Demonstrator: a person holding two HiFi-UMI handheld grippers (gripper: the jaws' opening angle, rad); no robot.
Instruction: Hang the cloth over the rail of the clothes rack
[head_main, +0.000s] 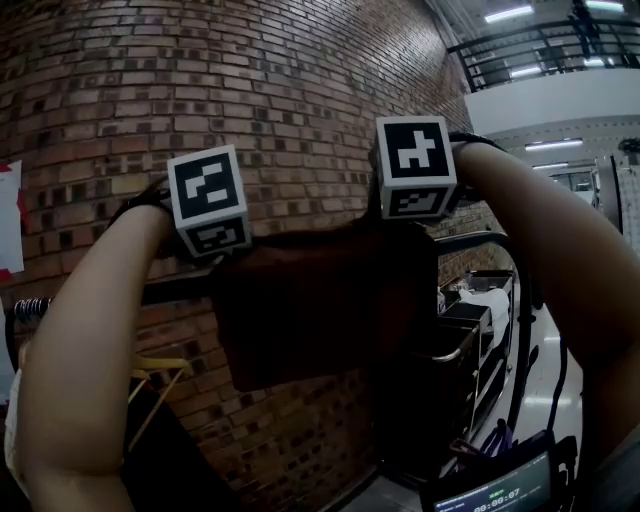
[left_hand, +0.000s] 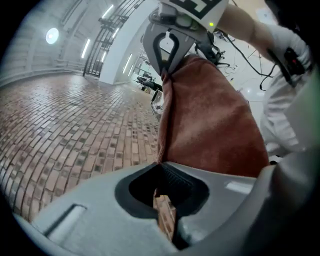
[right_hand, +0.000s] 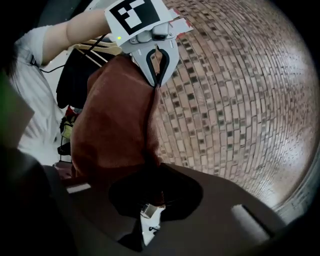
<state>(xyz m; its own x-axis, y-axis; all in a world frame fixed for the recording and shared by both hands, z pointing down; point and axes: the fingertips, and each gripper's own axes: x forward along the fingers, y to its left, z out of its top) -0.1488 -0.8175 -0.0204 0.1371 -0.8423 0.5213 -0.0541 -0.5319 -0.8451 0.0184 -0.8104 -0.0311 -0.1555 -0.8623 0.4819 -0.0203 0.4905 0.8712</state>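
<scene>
While the left gripper (left_hand: 162, 197) and right gripper (right_hand: 150, 200) each clamp tight on the rust-brown towelling cloth (head_main: 320, 300), black-and-white square codes mark their cubes (head_main: 208, 200).

Dim, backlit head view under bright ceiling strip lights (head_main: 508, 13); fisheye bending, black corners in all.

The cloth (head_main: 320, 300) is plain rust-brown (darker where shaded); the brick wall (head_main: 250, 80) shows red-brown bricks in a pale mortar grid; the marker cubes (head_main: 208, 200) are white with black square patterns; the left hand-held gripper (left_hand: 162, 197) has a grey shell.
</scene>
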